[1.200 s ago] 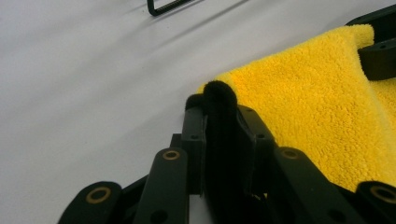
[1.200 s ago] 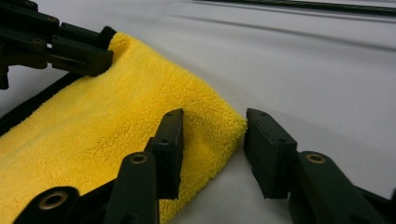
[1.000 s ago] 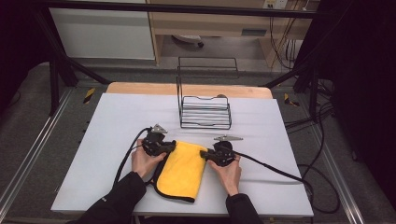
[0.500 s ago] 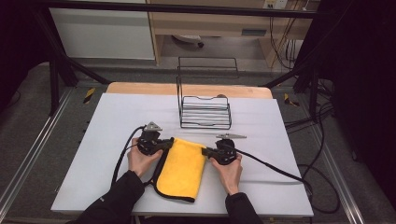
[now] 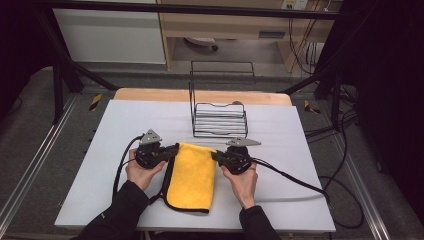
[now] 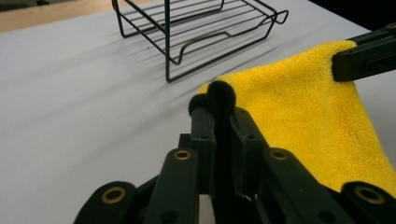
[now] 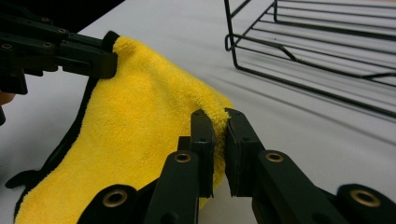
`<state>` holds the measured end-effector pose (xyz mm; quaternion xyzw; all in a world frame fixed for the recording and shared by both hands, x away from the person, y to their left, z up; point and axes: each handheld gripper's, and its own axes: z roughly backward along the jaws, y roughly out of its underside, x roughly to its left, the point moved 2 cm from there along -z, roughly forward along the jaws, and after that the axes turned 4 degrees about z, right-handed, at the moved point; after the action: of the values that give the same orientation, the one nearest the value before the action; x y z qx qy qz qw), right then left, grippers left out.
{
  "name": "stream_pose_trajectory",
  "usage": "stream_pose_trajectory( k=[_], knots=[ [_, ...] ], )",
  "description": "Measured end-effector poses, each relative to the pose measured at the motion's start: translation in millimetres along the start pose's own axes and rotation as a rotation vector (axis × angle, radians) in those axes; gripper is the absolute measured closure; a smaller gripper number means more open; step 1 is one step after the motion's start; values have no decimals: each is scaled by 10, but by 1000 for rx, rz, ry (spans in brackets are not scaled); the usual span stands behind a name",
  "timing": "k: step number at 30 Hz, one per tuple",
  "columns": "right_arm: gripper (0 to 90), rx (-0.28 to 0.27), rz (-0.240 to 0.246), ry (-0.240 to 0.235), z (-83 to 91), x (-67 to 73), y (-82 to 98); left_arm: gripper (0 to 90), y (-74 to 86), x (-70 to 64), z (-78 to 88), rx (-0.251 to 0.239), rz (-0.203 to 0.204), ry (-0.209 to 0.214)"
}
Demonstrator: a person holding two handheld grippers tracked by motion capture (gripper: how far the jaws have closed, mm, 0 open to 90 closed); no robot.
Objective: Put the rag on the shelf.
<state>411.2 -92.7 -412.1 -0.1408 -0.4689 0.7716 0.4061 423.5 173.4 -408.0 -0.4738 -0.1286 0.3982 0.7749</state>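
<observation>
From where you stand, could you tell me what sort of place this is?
Probably a lab recording station: a white-topped table inside a dark metal frame, loose cables on the floor, a cloth and wire rack as props.

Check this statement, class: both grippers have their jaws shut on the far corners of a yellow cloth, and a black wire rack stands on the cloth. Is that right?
Not quite. The wire rack stands on the white table beyond the yellow cloth, apart from it, as the high view shows. The rest holds: the left gripper and right gripper each pinch a far corner.
</observation>
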Motion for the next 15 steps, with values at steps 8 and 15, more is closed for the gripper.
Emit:
stream_pose_trajectory(
  k=[8,15],
  knots=[
    [832,-57,67,-10,68,83,-147,813,-58,-48,205,-70,-10,-20],
    [834,-93,116,-13,169,143,-248,813,-118,-94,304,-118,-8,-29]
  ],
)
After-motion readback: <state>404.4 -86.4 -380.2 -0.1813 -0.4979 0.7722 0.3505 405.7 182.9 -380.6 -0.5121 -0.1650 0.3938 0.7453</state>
